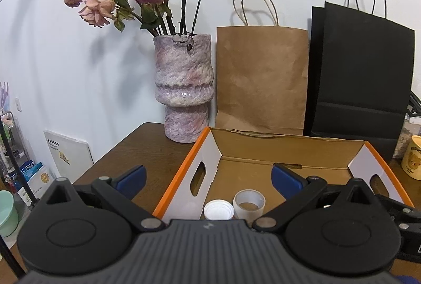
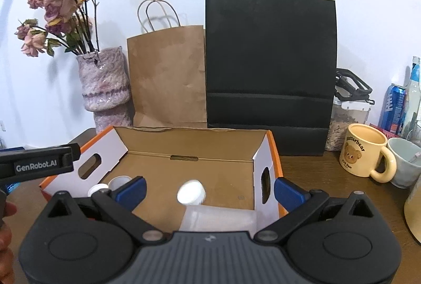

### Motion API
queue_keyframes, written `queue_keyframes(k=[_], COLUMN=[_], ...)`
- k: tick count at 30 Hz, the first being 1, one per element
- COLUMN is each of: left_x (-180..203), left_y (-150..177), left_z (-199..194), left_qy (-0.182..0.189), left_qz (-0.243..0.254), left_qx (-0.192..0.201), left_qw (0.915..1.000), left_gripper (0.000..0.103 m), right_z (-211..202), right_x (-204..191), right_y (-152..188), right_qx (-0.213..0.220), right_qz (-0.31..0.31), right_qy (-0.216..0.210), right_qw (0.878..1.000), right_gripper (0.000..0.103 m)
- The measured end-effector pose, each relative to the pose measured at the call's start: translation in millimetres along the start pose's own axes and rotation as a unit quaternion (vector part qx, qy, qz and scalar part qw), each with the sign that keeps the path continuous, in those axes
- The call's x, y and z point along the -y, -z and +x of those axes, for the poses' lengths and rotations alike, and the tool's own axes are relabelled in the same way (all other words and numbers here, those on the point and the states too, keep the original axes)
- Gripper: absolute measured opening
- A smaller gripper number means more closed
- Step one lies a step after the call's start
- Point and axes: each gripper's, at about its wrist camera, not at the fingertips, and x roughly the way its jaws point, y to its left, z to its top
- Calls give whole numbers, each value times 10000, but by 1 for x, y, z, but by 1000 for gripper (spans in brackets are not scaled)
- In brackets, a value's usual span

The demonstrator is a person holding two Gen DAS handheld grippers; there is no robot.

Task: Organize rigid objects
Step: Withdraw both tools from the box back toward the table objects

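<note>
Both claws spread wide, empty: left gripper (image 1: 208, 178) astride the cardboard box's (image 1: 184, 165) orange left rim, right gripper (image 2: 209, 190) above its open floor. White cap (image 2: 191, 192) blurred mid-box; tape roll (image 1: 248, 202) near corner. "Butterbear" on mug (image 2: 364, 150).

Left wrist view sits low and close over the near left corner of the cardboard box (image 1: 210, 152), facing the back wall, vase (image 1: 184, 86) at centre. Right wrist view sits further right at like height, also facing the wall, black bag (image 2: 271, 68) centred, mug (image 2: 365, 150) at right. Both share box, vase, brown bag (image 1: 263, 79) and black bag.
</note>
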Motion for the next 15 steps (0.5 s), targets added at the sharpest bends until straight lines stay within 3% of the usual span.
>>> queue_keyframes(k=[15], left_x=[-13], left_y=[14], left_z=[-47], left_qy=[150], left_qz=[-13], left_qx=[49], left_qw=[9999], left_gripper=[103], right_z=[-52], right_x=[3], right_y=[19], right_qx=[151], right_qz=[-50], right_qy=[-172], right_qw=[9997], right_gripper=[103])
